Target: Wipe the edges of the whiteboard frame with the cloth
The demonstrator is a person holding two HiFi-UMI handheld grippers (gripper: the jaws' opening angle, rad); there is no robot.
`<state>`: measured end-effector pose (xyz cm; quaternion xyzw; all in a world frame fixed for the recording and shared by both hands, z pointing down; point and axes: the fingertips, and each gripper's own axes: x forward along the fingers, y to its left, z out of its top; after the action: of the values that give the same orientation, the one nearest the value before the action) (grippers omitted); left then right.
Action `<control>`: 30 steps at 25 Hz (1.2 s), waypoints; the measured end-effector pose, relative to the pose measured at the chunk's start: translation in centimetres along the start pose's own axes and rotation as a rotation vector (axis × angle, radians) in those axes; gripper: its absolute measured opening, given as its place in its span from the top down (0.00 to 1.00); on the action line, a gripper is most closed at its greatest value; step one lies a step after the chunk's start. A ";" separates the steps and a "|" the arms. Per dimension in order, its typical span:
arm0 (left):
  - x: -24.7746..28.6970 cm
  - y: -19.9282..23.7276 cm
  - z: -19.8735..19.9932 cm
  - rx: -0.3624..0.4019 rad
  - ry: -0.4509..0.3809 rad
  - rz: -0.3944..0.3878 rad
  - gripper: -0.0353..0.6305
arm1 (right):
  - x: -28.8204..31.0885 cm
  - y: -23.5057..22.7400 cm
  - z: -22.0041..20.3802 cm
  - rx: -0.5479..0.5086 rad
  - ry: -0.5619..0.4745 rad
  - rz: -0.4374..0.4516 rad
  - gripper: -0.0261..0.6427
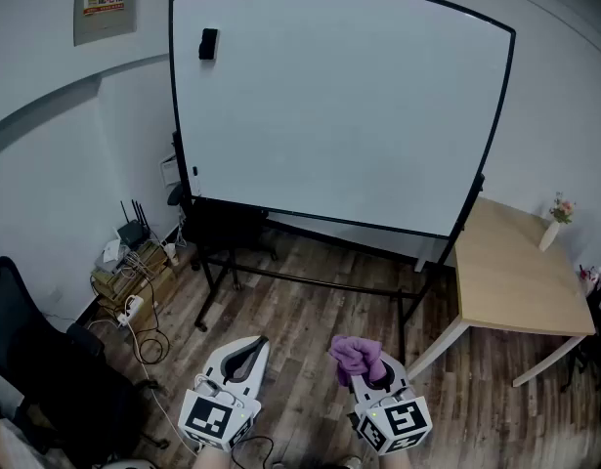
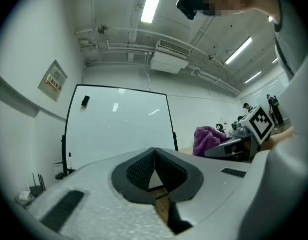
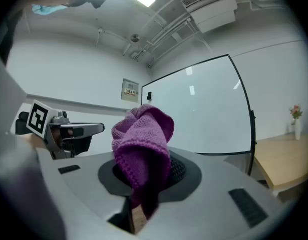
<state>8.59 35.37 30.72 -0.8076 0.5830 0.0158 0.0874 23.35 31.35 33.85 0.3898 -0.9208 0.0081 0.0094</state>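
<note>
Well short of the whiteboard (image 1: 339, 106), the right tool (image 1: 366, 371) clamps the purple cloth (image 1: 356, 354); the left tool (image 1: 251, 348) is closed, empty.

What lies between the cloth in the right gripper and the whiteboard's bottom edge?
Head view: only wood floor and the stand's crossbar separate the cloth from the whiteboard.

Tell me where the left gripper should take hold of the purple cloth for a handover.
Probably best to take the bunched top of the purple cloth, the loose fold standing clear beyond the right gripper, whose jaws pinch its lower end. Come in from the left, since the left gripper sits beside it there. Its jaws are together now, so open them first.
</note>
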 end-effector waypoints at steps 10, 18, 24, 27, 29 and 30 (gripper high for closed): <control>-0.8 0.9 0.1 0.004 -0.008 -0.002 0.92 | 0.3 1.2 0.0 -0.010 -0.006 -0.005 0.84; -0.8 2.2 -0.4 -0.014 -0.017 -0.003 0.92 | 1.3 2.1 -0.2 -0.019 0.016 -0.001 0.84; 2.3 3.8 -1.1 -0.021 -0.021 0.000 0.92 | 4.4 0.3 -0.1 -0.024 0.022 0.025 0.84; 4.9 5.1 -1.6 -0.017 -0.021 0.013 0.92 | 7.2 -1.6 0.1 -0.019 0.016 0.043 0.84; 6.6 6.2 -1.5 -0.006 -0.027 0.026 0.92 | 9.2 -2.8 0.5 -0.027 0.007 0.059 0.84; 7.4 6.8 -1.3 0.001 -0.033 0.033 0.92 | 10.2 -3.2 0.8 -0.030 0.001 0.066 0.84</control>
<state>4.44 26.13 30.21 -0.7974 0.5948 0.0301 0.0970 18.55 21.75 33.30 0.3589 -0.9332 -0.0050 0.0156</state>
